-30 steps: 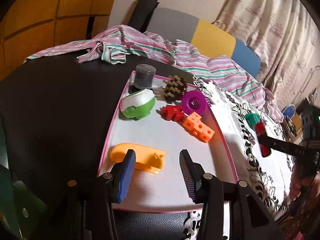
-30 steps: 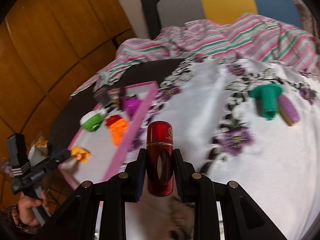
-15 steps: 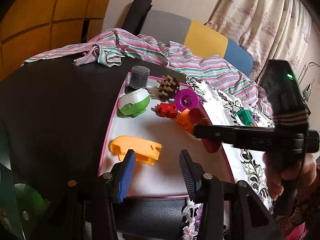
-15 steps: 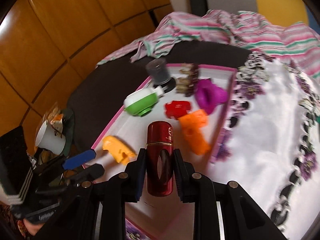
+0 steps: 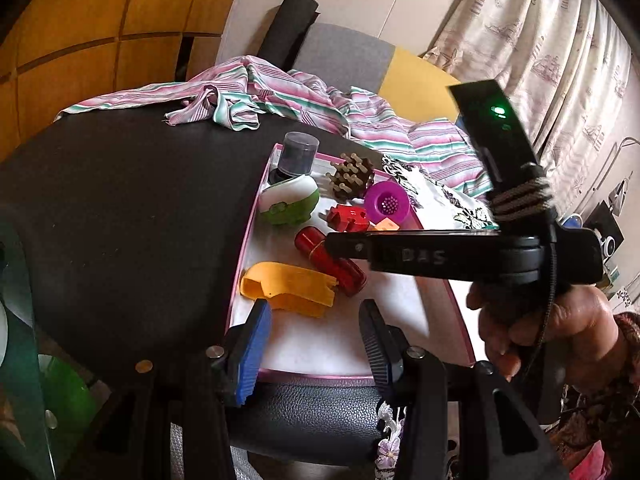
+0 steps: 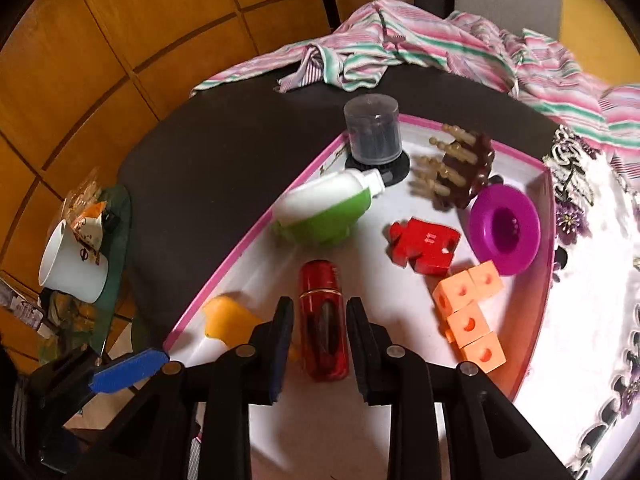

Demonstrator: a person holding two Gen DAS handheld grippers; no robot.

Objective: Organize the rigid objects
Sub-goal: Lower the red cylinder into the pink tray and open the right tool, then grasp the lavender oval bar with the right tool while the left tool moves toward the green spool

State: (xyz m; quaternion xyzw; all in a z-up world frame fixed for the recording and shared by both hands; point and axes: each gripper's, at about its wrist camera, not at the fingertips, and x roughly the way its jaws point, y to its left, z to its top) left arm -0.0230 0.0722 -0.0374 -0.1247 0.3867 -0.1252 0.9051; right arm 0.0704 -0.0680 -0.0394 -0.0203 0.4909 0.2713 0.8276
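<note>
A red cylinder (image 6: 323, 320) lies on the white tray with the pink rim (image 6: 256, 236), between the fingers of my right gripper (image 6: 320, 320). The jaws stand apart with small gaps on both sides of it. In the left wrist view the cylinder (image 5: 332, 262) lies beside a yellow piece (image 5: 288, 288), with the right gripper's arm above it. My left gripper (image 5: 314, 332) is open and empty over the tray's near edge (image 5: 320, 376).
On the tray: a green-and-white bottle (image 6: 324, 210), dark capped jar (image 6: 372, 130), brown peg piece (image 6: 460, 168), purple funnel (image 6: 504, 228), red block (image 6: 424, 246), orange cubes (image 6: 468, 312). Striped cloth (image 6: 400, 52) lies behind. A white mug (image 6: 72, 264) stands at left.
My right gripper carried the red cylinder from over the floral cloth to the tray, lowered it onto the tray, and its jaws have parted. The left gripper stayed open in place.
</note>
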